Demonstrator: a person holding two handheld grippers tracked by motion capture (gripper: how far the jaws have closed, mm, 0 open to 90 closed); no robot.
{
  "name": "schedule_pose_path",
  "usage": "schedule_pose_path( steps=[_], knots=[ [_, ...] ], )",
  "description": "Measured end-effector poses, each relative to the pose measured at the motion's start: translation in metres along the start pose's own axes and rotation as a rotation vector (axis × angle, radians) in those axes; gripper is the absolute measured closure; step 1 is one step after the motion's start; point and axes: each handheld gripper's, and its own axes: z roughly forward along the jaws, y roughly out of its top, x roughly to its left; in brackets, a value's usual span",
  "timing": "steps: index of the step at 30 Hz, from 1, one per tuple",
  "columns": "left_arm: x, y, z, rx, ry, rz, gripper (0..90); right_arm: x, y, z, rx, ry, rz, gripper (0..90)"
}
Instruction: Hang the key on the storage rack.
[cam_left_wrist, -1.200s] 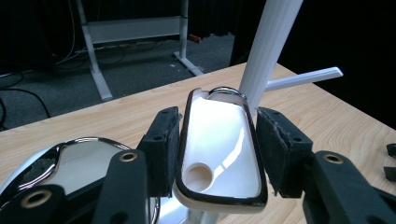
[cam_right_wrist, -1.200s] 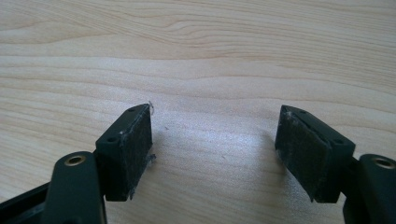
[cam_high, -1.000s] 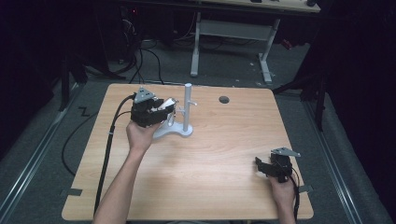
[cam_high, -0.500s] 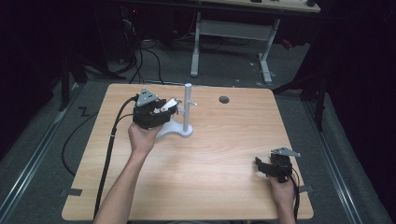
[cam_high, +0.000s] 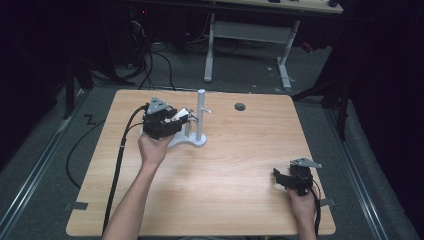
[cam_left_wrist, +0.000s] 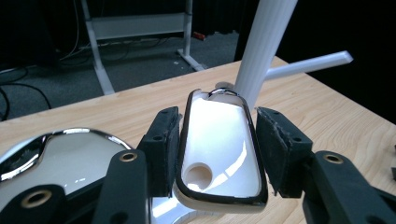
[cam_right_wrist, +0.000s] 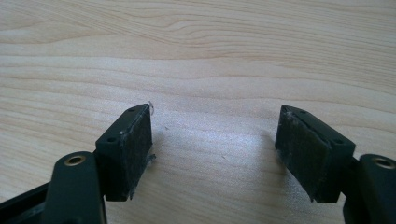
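Note:
A white stand (cam_high: 201, 120) with an upright post and short side pegs rises from the back left of the wooden table (cam_high: 235, 165). My left gripper (cam_high: 181, 117) is held right beside the post, shut on a shiny metal utensil (cam_high: 179, 114). In the left gripper view the utensil's flat handle (cam_left_wrist: 217, 140), with a round hole in it, sits between the pads (cam_left_wrist: 163, 140), its far tip close to the post (cam_left_wrist: 264, 46) below a peg (cam_left_wrist: 308, 65). A second shiny rounded part (cam_left_wrist: 60, 154) lies at lower left. My right gripper (cam_high: 281, 179) rests low near the table's front right, open and holding nothing (cam_right_wrist: 215, 140).
A dark round hole (cam_high: 240, 106) is set in the tabletop at the back right of the stand. A black cable (cam_high: 117, 165) trails from the left gripper across the table's left side. A desk frame (cam_high: 250, 35) and cables stand on the floor beyond.

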Motion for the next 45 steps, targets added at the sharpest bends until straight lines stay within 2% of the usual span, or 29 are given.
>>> schedule_pose_path(
  steps=[15, 23, 39, 45],
  knots=[
    [0.011, -0.019, -0.002, 0.008, 0.025, -0.021, 51.0, 0.0, 0.0, 0.0, 0.0, 0.0, 0.0, 27.5],
    [0.009, -0.028, 0.004, 0.03, 0.03, -0.015, 51.0, 0.0, 0.0, 0.0, 0.0, 0.0, 0.0, 27.6],
    [-0.003, -0.044, 0.022, 0.102, 0.046, 0.04, 50.7, 0.0, 0.0, 0.0, 0.0, 0.0, 0.0, 27.5],
    [-0.005, -0.046, 0.026, 0.12, 0.045, 0.047, 50.6, 0.0, 0.0, 0.0, 0.0, 0.0, 0.0, 27.5]
  ],
)
